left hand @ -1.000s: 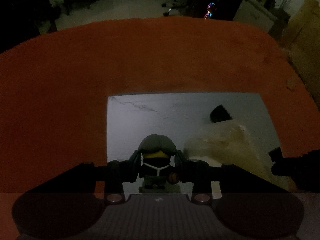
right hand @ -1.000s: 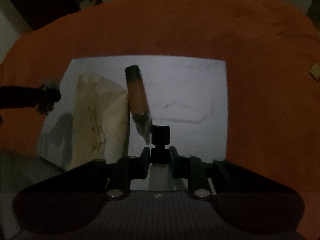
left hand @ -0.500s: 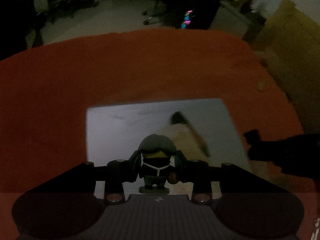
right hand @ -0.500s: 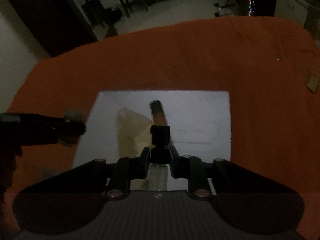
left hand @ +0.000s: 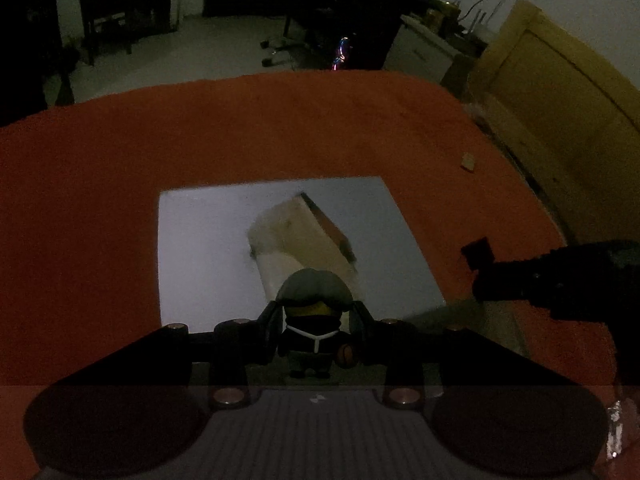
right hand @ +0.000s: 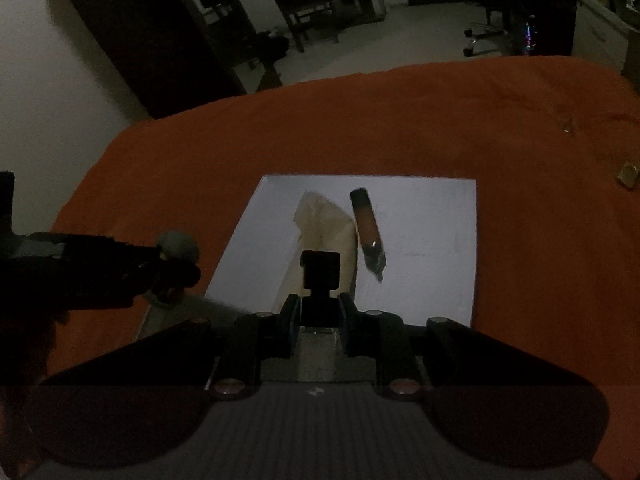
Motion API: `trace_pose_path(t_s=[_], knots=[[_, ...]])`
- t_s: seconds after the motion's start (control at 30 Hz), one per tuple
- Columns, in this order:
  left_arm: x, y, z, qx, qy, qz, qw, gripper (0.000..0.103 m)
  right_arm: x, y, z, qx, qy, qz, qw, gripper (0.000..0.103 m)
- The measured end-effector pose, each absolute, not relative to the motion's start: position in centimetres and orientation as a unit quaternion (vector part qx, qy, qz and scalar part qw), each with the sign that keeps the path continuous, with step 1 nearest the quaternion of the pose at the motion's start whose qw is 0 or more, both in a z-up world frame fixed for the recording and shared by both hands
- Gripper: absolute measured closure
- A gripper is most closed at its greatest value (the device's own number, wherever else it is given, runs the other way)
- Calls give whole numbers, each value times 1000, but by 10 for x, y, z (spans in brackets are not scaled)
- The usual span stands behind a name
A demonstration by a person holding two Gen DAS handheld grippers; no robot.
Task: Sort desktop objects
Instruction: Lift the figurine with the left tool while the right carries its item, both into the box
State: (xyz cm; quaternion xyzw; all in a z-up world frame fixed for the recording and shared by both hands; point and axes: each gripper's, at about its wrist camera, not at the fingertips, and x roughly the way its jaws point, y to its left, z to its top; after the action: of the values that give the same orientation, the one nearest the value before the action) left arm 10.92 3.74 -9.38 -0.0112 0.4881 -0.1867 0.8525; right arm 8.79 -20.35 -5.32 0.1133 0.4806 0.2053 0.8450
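- The left gripper (left hand: 316, 320) pinches a small toy figure (left hand: 314, 312) – grey cap, yellow face, dark suit – with one finger pressed to each side of it. The figure stands upright in the grip, likely so it can be set down on its base without tipping.
- The right gripper (right hand: 320, 306) is closed on a small dark block on a stem (right hand: 320, 268), held near its bottom so the block sticks up above the fingertips. Just what this piece is, the dim light does not let me tell.
- Both grippers hover over the near edge of a white sheet (left hand: 200, 240) spread on an orange cloth (left hand: 280, 128). The sheet looks like the sorting area, since things are gathered on it.
- On the sheet lie a crumpled tan paper (right hand: 320, 220) and a dark tube with an orange middle (right hand: 366, 226). The tube lies right along the paper's edge, though whether they touch is unclear.
- A small tan scrap (left hand: 468, 161) lies well apart on the cloth, off the sheet.
- My guess is that both held pieces are being carried – either toward a spot on the sheet or away from it; the scene fits both.
- Any set-down would call for a bare part of the sheet, clear of the paper, so the figure has a flat footing.
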Motion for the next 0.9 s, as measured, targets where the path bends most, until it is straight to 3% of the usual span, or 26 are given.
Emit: trace_pose_path(t_s=[0.43, 0.9], knots=[[26, 48, -109, 5, 501, -192, 844, 71, 12, -190, -66, 81, 468, 227, 850, 81], [-7, 38, -167, 12, 559, -197, 805, 71, -13, -162, -115, 55, 528, 253, 809, 81]])
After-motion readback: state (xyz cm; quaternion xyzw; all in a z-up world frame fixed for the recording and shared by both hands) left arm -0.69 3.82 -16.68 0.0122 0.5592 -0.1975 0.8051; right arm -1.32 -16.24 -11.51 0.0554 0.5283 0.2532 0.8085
